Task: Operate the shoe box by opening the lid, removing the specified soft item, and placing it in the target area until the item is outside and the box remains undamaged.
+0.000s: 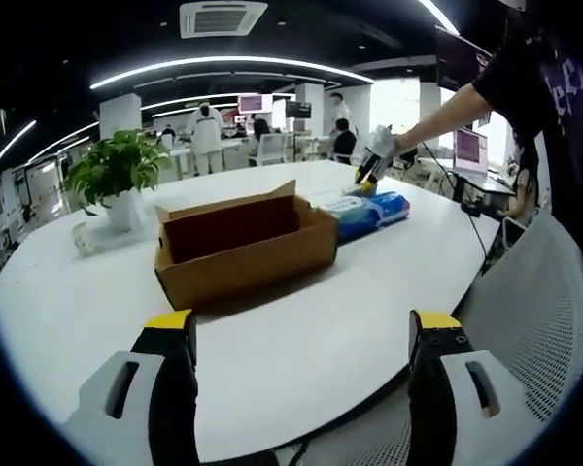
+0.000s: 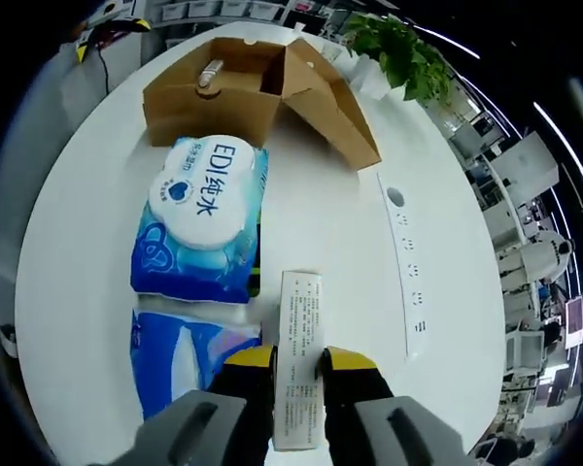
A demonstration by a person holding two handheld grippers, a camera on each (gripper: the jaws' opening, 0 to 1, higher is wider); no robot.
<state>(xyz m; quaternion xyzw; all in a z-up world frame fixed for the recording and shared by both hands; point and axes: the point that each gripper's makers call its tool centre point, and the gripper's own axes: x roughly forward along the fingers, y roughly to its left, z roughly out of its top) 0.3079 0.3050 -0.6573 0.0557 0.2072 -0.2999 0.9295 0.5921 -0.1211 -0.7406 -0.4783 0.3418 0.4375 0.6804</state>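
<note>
Nearest the shoe box point(image 1: 243, 248) on its open side, the left gripper point(image 1: 301, 369) hangs back over the table point(image 1: 68, 311) edge with its jaws spread wide and nothing between them. From there the box lies straight ahead, lid already folded up and back, cardboard looking sound.

On the far side of the box from that gripper, the right gripper point(image 2: 296, 374) has its jaws pinched on a thin white printed strip point(image 2: 299, 340) that looks like the end flap of the soft blue wipes pack point(image 2: 206, 218); I cannot tell for certain that the strip belongs to the pack. The pack itself lies flat on the table just beside the box wall, outside it, with its long axis running from the right gripper toward the box. A second blue pack point(image 2: 180, 364) sits just nearer the right gripper than the first.

So the right hand is plainly the nearer one, and the item seems already out; what is left, I'd judge, is letting go where it should rest.

Beyond the box stand a potted plant point(image 1: 121, 175) and, farther off, people at desks
</note>
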